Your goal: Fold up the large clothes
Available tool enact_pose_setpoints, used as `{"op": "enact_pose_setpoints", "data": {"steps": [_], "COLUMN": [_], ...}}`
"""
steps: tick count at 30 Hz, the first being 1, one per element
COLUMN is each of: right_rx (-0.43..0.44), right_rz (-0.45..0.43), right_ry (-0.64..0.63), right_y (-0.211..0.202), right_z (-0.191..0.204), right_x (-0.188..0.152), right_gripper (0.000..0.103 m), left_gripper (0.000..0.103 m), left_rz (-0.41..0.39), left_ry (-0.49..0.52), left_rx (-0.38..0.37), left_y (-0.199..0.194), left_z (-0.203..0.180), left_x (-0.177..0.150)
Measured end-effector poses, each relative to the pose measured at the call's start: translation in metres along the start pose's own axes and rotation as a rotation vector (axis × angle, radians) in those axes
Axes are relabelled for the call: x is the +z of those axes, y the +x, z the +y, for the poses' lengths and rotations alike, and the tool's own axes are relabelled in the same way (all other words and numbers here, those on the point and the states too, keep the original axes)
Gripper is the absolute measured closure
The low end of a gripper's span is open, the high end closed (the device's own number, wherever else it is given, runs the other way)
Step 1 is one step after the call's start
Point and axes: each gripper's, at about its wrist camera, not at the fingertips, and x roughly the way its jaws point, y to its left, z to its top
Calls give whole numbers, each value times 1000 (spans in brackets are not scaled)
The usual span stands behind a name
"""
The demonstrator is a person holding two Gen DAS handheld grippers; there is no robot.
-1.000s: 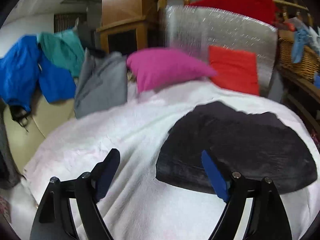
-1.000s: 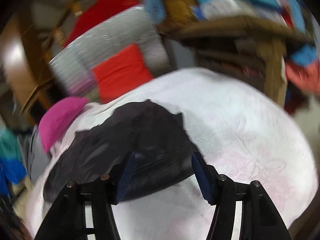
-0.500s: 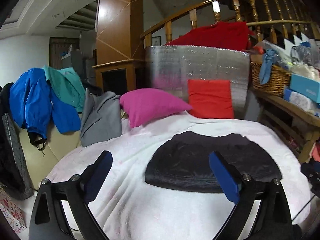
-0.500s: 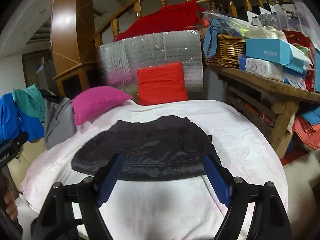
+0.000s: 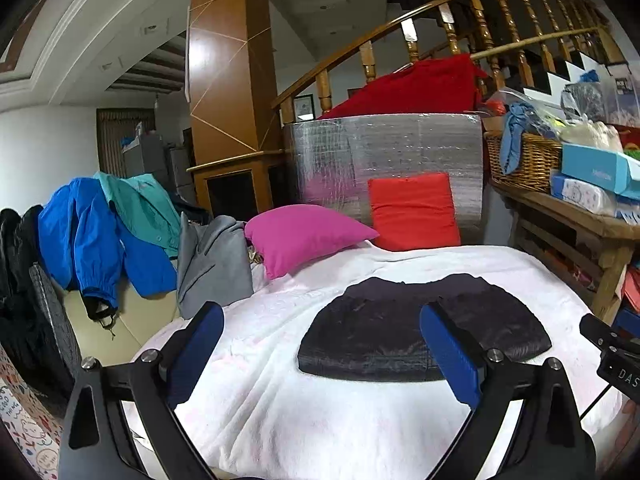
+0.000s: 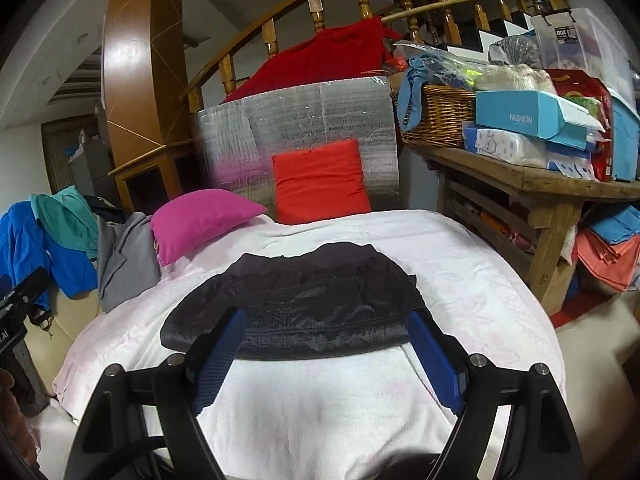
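A dark, shiny garment (image 5: 416, 332) (image 6: 296, 308) lies folded into a compact flat shape on the white bedspread (image 5: 320, 420) (image 6: 320, 412). My left gripper (image 5: 320, 344) hangs above the near part of the bed, open and empty, with the garment ahead and to its right. My right gripper (image 6: 324, 344) is open too, nothing between its blue pads (image 6: 432, 360), raised over the bed with the garment just beyond its fingertips. Part of the right gripper's body (image 5: 612, 356) shows at the left wrist view's right edge.
A magenta pillow (image 5: 304, 236) and a red cushion (image 5: 414, 210) sit at the bed's head against a silver panel (image 5: 384, 152). Blue, teal and grey clothes (image 5: 120, 236) hang at the left. A wooden shelf (image 6: 532, 184) with a basket and boxes stands at the right.
Both grippers have pulled back and risen away from the dark garment, so more of the room shows. Their jaws stand wider than a second ago. The garment lies untouched on the bed.
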Motion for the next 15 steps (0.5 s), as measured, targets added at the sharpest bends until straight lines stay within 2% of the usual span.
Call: {"op": "enact_pose_setpoints", "data": {"steps": [15], "right_rx": [-22], "right_rz": [56], "right_ry": [4], "right_y": [0], "right_z": [-9], "right_x": [-12], "right_gripper": [17], "left_gripper": [4], "left_rz": [58], "left_ry": [17], "left_rx": [-18], "left_y": [2], "left_z": [-12], "left_x": [-2]}}
